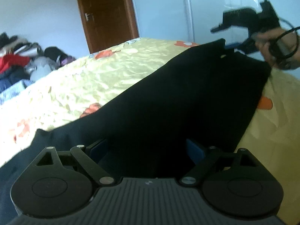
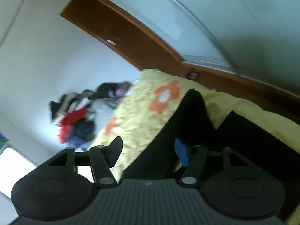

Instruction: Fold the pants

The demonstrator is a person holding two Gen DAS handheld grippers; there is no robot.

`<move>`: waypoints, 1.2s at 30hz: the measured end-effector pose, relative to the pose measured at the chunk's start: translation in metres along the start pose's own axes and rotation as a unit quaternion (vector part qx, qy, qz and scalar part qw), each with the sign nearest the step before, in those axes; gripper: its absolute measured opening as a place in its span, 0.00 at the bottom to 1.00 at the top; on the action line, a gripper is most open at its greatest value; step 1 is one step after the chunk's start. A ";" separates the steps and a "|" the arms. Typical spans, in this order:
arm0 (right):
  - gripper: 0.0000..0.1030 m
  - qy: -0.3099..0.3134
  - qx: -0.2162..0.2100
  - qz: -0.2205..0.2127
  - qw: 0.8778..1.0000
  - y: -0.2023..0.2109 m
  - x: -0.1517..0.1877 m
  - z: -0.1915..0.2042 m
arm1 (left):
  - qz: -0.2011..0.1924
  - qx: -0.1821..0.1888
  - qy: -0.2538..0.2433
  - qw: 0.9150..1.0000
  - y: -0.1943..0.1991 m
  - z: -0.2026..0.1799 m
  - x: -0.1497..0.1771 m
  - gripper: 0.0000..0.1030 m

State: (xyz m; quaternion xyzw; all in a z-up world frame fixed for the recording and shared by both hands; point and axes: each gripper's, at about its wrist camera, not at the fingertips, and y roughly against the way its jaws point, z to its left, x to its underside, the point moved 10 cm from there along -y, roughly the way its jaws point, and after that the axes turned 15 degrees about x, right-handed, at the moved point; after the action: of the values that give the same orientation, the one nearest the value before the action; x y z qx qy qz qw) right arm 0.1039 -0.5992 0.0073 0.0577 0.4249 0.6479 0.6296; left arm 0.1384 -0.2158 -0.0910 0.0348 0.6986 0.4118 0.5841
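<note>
Black pants (image 1: 168, 101) lie spread across a yellow floral bedspread (image 1: 97, 78). My left gripper (image 1: 145, 150) is open, low over the near end of the pants, with the cloth between and under its blue pads (image 1: 195, 151). My right gripper (image 1: 230, 37) shows in the left wrist view at the far end of the pants, held in a hand, blurred. In the right wrist view the right gripper (image 2: 148, 151) is open and tilted, with the pants (image 2: 189, 123) under its right pad (image 2: 181, 154).
A heap of mixed clothes (image 1: 20, 67) lies on the floor left of the bed, also in the right wrist view (image 2: 78, 120). A brown wooden door (image 1: 106, 15) and a pale wardrobe (image 1: 187, 9) stand behind the bed.
</note>
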 end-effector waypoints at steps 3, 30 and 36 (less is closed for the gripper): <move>0.60 -0.027 0.031 -0.013 0.999 -0.020 -0.003 -0.010 | -0.008 -0.006 -0.015 1.000 0.001 -0.003 0.000 0.87; 0.05 -0.031 0.011 -0.037 0.999 0.047 0.019 -0.072 | 0.009 0.173 0.049 0.984 0.030 -0.020 0.018 0.15; 0.05 -0.027 -0.022 -0.043 0.998 0.056 0.009 -0.049 | -0.018 0.152 0.065 0.986 0.035 -0.008 0.002 0.15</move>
State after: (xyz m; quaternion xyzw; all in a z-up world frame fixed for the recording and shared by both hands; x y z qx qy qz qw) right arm 0.0290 -0.6068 0.0072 0.0428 0.3954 0.6273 0.6696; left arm 0.1157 -0.1961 -0.0708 0.0836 0.7903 0.2918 0.5323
